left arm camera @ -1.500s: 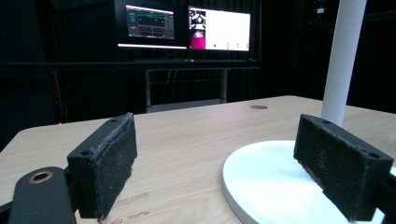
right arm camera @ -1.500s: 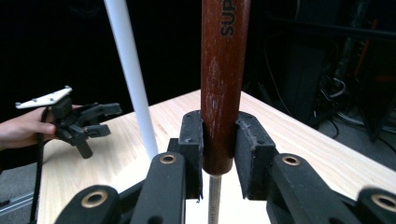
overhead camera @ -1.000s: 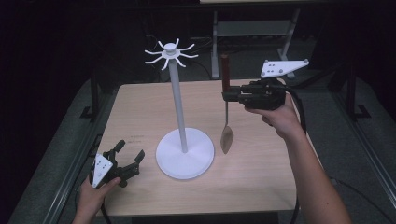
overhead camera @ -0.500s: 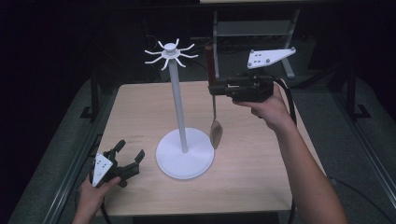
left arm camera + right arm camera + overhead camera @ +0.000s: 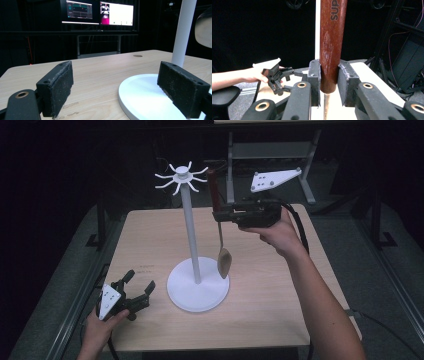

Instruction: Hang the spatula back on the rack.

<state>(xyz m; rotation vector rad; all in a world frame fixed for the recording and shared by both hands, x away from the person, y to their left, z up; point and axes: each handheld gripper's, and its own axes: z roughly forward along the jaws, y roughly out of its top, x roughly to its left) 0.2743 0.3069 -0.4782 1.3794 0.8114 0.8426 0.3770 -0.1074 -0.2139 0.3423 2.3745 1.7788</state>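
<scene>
A white stand rises from a round base (image 5: 197,292) at the table's middle, its thin pole (image 5: 189,235) topped by a ring of small hooks (image 5: 181,175). My right gripper (image 5: 218,215) is shut on the red-brown handle (image 5: 332,37) of a spoon that hangs upright, its bowl (image 5: 224,263) just right of the pole above the base. The handle top (image 5: 212,187) stands near the hooks. My left gripper (image 5: 137,287) rests open at the table's front left, nothing between its pads (image 5: 58,87), with the base (image 5: 142,97) and pole (image 5: 183,32) ahead of it.
The wooden table (image 5: 150,235) has dark floor on both sides. A metal rack (image 5: 270,155) stands behind the far edge. Monitors (image 5: 100,12) glow beyond the table in the left gripper view.
My right gripper has carried the spoon leftward and slightly up, bringing it close beside the stand's pole. The left gripper has stayed put.
</scene>
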